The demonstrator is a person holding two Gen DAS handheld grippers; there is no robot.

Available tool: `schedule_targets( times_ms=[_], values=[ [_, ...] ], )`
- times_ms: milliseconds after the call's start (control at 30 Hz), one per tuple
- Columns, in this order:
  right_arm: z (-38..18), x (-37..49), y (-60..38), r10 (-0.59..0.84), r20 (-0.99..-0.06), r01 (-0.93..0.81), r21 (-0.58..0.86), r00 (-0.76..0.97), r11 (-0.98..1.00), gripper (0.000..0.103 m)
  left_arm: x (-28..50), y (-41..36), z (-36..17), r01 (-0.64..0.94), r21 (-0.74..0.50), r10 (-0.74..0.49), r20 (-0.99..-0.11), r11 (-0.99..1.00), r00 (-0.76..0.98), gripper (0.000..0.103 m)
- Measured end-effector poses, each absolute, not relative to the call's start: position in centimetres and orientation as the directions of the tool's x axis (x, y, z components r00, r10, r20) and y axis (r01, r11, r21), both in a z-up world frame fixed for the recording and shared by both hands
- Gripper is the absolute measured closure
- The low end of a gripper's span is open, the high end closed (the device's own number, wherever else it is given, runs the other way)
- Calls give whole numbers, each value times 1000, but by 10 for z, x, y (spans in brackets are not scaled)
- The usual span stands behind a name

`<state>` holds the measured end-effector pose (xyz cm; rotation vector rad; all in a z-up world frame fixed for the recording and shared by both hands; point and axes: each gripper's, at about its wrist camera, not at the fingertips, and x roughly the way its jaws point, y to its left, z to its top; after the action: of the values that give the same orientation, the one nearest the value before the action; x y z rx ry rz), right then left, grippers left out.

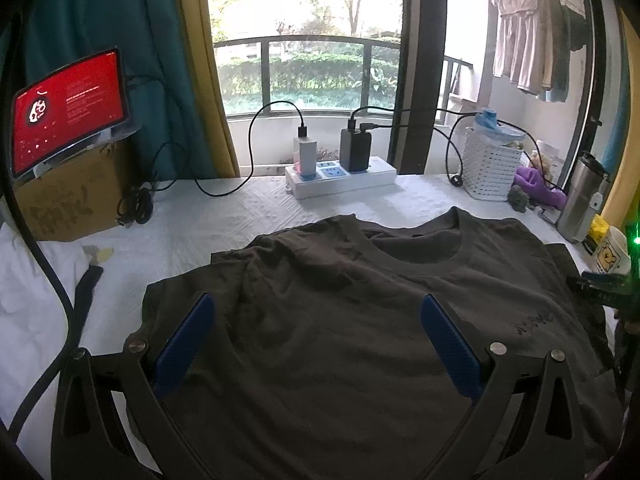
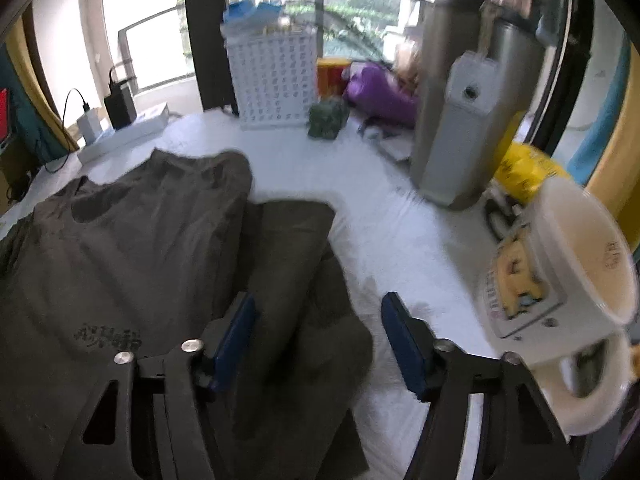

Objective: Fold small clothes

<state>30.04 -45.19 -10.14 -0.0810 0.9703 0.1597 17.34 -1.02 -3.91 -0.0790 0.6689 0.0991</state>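
A dark olive T-shirt (image 1: 360,264) lies front up on the white table cover (image 1: 200,232), collar toward the window, with wrinkles around its left shoulder. My left gripper (image 1: 318,300) hovers above the shirt's chest, its blue pads (image 1: 188,344) wide apart with nothing gripped. In the right wrist view the same T-shirt (image 2: 140,248) fills the left half. Its right sleeve (image 2: 292,232) and side edge run between the fingers of my right gripper (image 2: 319,297). The jaws stand partly apart there and the pads do not press on the cloth.
At the back stand a power strip (image 1: 340,178) with chargers and cables, a white basket (image 1: 490,168) and a steel tumbler (image 1: 582,200). A white mug (image 2: 560,280) sits close on the right. A tablet (image 1: 68,108) rests on a cardboard box (image 1: 68,200) at the left.
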Motion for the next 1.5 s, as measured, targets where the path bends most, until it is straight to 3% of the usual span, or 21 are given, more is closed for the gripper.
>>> schedule_targets(
  times_ms=[167,300,867,1300,1433,1467,1500],
  values=[
    [-101,298,-450,158,-817,-209,47,554,977,84,178,-5,-42,-134,-49,73,-633,990,771,1],
    [-93,294,-451,120,-806,-178,18,579,984,90,178,0,-43,-139,-56,73,-632,989,771,1],
    [-29,268,-417,2,-716,-116,-110,698,987,91,159,31,-48,-162,-98,61,-649,982,759,1],
    [-61,262,-342,-1,-767,-223,-187,641,957,91,139,55,-57,-156,-146,23,-653,977,757,1],
    [-72,253,-324,67,-800,-302,-146,596,942,85,136,56,-57,-147,-151,14,-650,977,760,1],
    [-73,250,-321,87,-805,-317,-130,587,939,73,135,57,-57,-146,-153,12,-649,977,760,1],
    [-72,247,-319,111,-808,-332,-109,579,937,53,135,58,-57,-146,-155,11,-649,977,761,1]
  ],
)
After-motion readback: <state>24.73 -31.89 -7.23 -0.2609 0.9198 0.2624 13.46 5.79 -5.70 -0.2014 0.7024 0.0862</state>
